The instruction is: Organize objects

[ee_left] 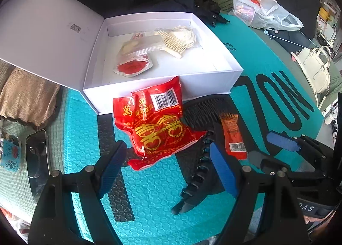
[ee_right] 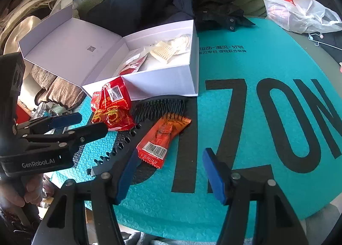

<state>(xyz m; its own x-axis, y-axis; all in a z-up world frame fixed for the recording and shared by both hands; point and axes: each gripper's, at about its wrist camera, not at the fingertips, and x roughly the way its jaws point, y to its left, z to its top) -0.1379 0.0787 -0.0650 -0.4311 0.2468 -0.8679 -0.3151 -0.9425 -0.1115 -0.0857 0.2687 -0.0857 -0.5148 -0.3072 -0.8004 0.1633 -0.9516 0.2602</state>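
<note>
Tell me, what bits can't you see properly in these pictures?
- Black comb: left wrist view, the red packet covers one end.
- Square code on the box lid: both views, too small to read.
- White bag's contents: right wrist view, blurred behind plastic.
- Black serrated tool: right wrist view, the right gripper's finger hides its end.

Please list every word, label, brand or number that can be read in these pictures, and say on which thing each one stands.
"GenRobot.AI": on the body of the left gripper.
"ZON": big black letters on the teal mat; the small Chinese line above them is too blurred to read.
"萬": gold, on the red packet; the rest is unclear.
Barcodes on the red packet and the orange sachet, and the QR code in the white box's lid: digits unreadable.
</note>
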